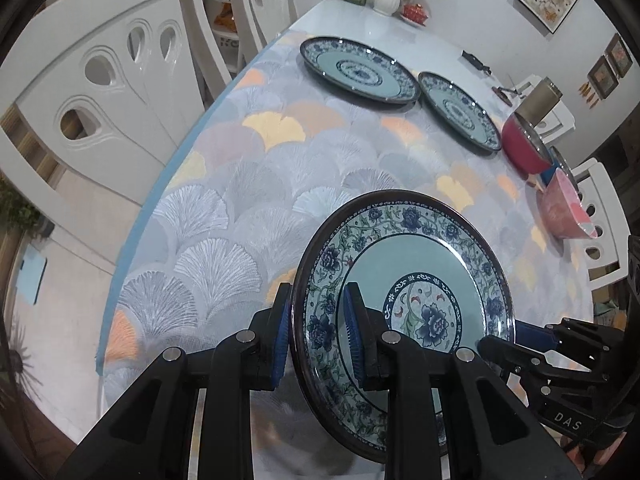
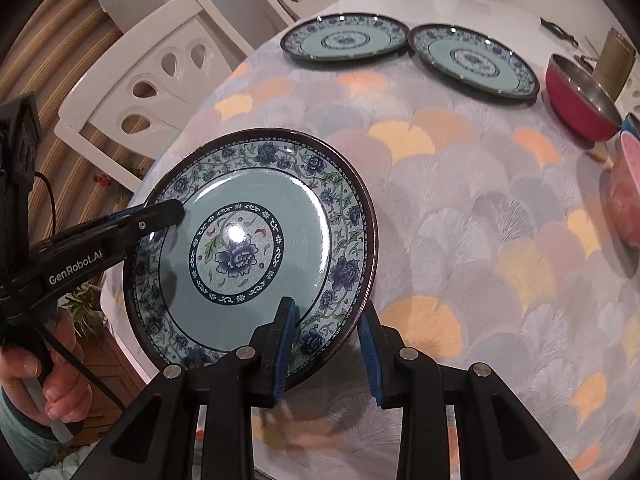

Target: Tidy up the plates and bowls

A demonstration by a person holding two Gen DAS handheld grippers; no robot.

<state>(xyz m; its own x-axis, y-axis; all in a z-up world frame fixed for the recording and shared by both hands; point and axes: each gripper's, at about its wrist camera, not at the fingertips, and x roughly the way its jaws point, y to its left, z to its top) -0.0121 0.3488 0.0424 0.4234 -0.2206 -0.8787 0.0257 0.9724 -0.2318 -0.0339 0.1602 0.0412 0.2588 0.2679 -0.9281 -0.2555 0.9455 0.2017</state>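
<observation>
Plate [image 2: 248, 248] pinched at opposite rims by my left gripper [image 1: 316, 336] and right gripper [image 2: 326, 346], both clamped on it, above the tablecloth [image 2: 460, 240]. It looks just clear of the cloth, I think. Keep it level, pressure even. Beyond, two matching plates [image 2: 344, 36] wait, touching.

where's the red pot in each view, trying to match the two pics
Left wrist view: the red pot sits at the right edge, just right of the two blue plates.
Right wrist view: the red pot is at upper right, again right of the two blue plates.
Shared landmark: the pink bowl beside it.
</observation>
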